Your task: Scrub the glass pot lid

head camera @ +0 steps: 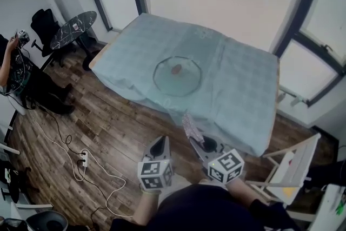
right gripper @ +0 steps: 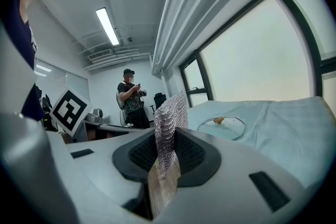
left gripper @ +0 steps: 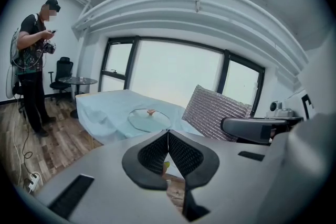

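I had the scrub pad (right gripper: 169, 128) clamped upright between the fingers (right gripper: 197, 157) of the right gripper (head camera: 193, 139). It was gripped by its lower edge, so most of the silvery mesh stood clear above the tips. I judged that this left a free face to rub on glass.

The left gripper (head camera: 160, 143) carried nothing. Its fingers (left gripper: 152, 153) were pressed together tip to tip, with nothing between them. I took it for the spare hand, there to steady the lid, and it would have to open first.

The glass pot lid (head camera: 177, 76) lay flat near the middle of the cloth-covered table (head camera: 243, 84), with its knob (head camera: 176, 69) up. It was well apart from both grippers, which hung side by side over the wooden floor (head camera: 108, 132), short of the table's near edge. Knob-up, the lid offered its domed outer face to the pad, while the underside lay hidden against the cloth. I expected smooth glass on loose fabric to slide under a sideways rub, so pinning the rim or the knob looked sensible before any scrubbing.

A person (head camera: 16, 70) stood far off to the left, clear of my reach.
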Demonstrator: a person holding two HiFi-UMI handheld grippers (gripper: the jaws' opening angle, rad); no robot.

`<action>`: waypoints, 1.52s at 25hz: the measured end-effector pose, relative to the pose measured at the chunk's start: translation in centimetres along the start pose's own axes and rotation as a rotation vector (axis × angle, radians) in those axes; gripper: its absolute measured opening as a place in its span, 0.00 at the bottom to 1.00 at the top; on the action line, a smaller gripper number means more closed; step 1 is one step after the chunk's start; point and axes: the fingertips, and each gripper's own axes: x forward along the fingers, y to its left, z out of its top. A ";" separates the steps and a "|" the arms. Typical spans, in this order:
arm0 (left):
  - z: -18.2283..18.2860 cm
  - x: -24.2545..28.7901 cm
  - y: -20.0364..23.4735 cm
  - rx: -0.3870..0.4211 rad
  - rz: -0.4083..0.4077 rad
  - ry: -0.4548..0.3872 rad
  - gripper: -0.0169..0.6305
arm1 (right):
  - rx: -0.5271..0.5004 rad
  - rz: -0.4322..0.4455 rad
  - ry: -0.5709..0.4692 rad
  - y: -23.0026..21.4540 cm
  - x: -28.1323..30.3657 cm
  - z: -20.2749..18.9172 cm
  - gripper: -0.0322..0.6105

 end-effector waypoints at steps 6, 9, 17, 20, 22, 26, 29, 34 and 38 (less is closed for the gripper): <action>1.6 2.1 2.9 0.012 -0.047 0.014 0.03 | 0.002 -0.020 -0.028 0.1 3.9 1.0 0.18; 2.0 3.1 4.5 0.015 -0.064 0.023 0.03 | 0.029 -0.045 -0.022 -0.1 5.7 1.1 0.18; 3.5 5.0 8.6 0.046 -0.103 0.048 0.03 | 0.061 -0.072 -0.017 0.2 10.7 1.4 0.18; 4.4 5.4 10.0 0.061 -0.121 0.045 0.03 | 0.068 -0.087 -0.026 0.5 12.5 1.8 0.18; 4.6 5.7 11.1 0.069 -0.128 0.050 0.03 | 0.064 -0.105 -0.034 0.6 13.6 2.0 0.18; 4.7 6.0 12.9 0.080 -0.143 0.059 0.03 | 0.072 -0.127 -0.039 1.2 15.2 1.9 0.18; 4.9 6.0 14.0 0.085 -0.150 0.060 0.03 | 0.074 -0.140 -0.039 1.7 16.0 1.8 0.18; 4.9 5.8 15.0 0.076 -0.156 0.058 0.03 | 0.061 -0.149 -0.032 2.7 16.6 1.7 0.18; 4.9 5.7 15.6 0.068 -0.160 0.057 0.03 | 0.061 -0.149 -0.024 3.0 17.0 1.6 0.18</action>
